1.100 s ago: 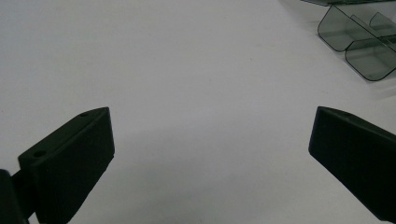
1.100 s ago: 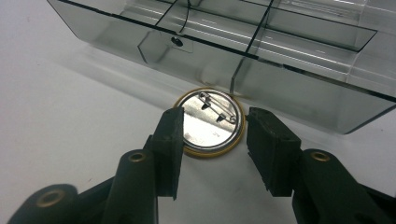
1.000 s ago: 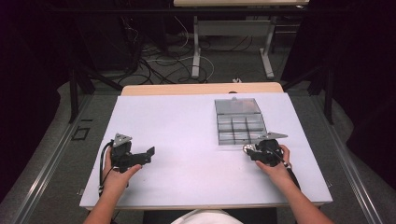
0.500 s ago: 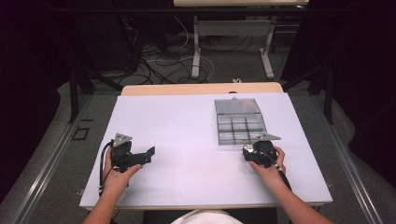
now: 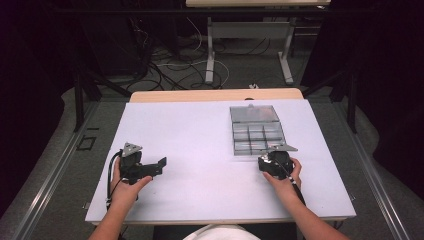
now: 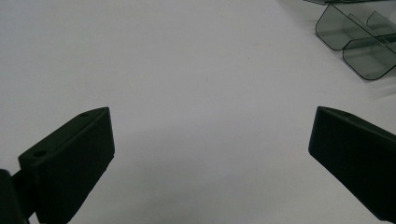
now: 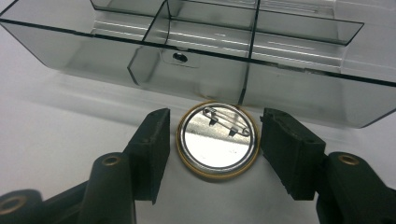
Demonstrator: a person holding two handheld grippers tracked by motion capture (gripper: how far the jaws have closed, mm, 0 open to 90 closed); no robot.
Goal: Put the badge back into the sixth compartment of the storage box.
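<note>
We see the pin badge [image 7: 217, 139] lying back-up on the table [image 7: 56, 140] between our spread right tongs [image 7: 215, 140], just short of the compartment box [image 7: 289, 93].

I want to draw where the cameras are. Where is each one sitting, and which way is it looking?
High view: above the person's side, looking forward and down on the white table; shows both forearms, left gripper, right gripper.
Left gripper view: rides the left gripper, looking across bare table between its wide-apart jaws.
Right gripper view: rides the right gripper, facing a pin-back button lying between its jaws.
Shared: all three show the clear compartment box.
</note>
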